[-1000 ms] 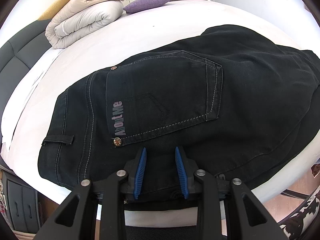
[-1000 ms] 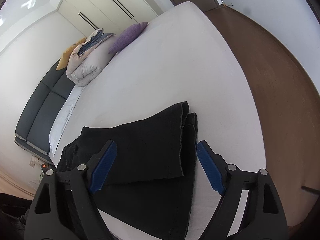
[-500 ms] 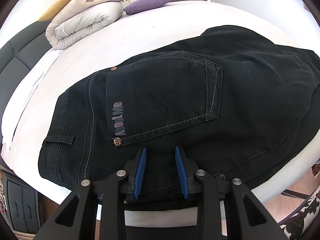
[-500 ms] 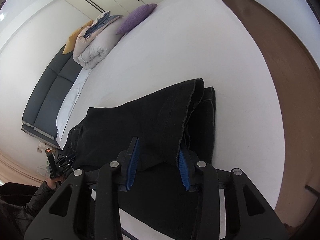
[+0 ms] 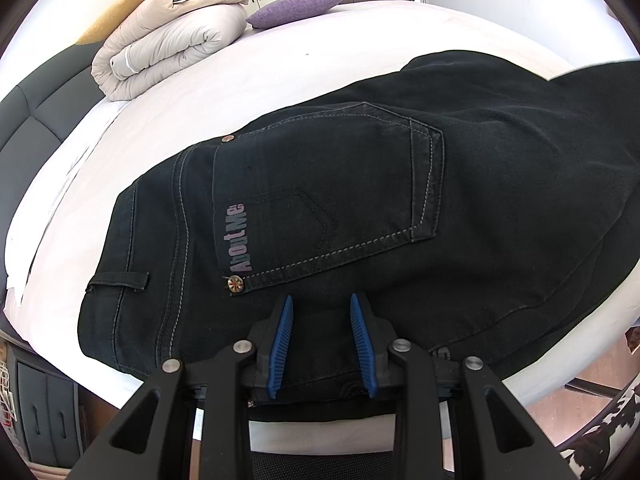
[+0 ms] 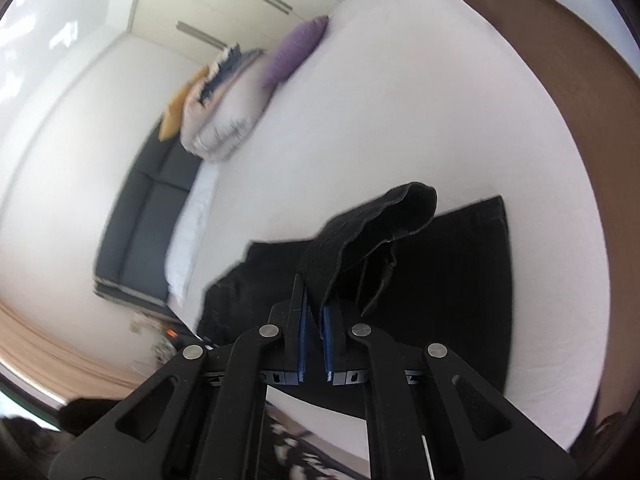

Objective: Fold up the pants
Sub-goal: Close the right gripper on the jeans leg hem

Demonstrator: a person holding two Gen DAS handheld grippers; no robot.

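Note:
Black jeans (image 5: 460, 208) lie on the white bed (image 5: 280, 64), back pocket with an "AboutMe" label facing up, waist to the left. My left gripper (image 5: 322, 304) rests on the jeans just below the pocket, its jaws partly closed around a pinch of the fabric. In the right wrist view my right gripper (image 6: 314, 292) is shut on the hem end of the pant legs (image 6: 372, 224) and holds it lifted above the rest of the jeans (image 6: 452, 280), which still lie on the bed (image 6: 420, 112).
A rolled beige duvet (image 5: 168, 44) and a purple pillow (image 5: 296, 6) lie at the far end of the bed. A dark headboard (image 5: 24, 108) runs along the left. The brown floor (image 6: 560, 32) lies beyond the bed's right edge.
My right gripper has closed on the leg hems and lifted them off the bed while swinging left. A fold of the legs now rises at the right in the left wrist view. The left gripper has not moved.

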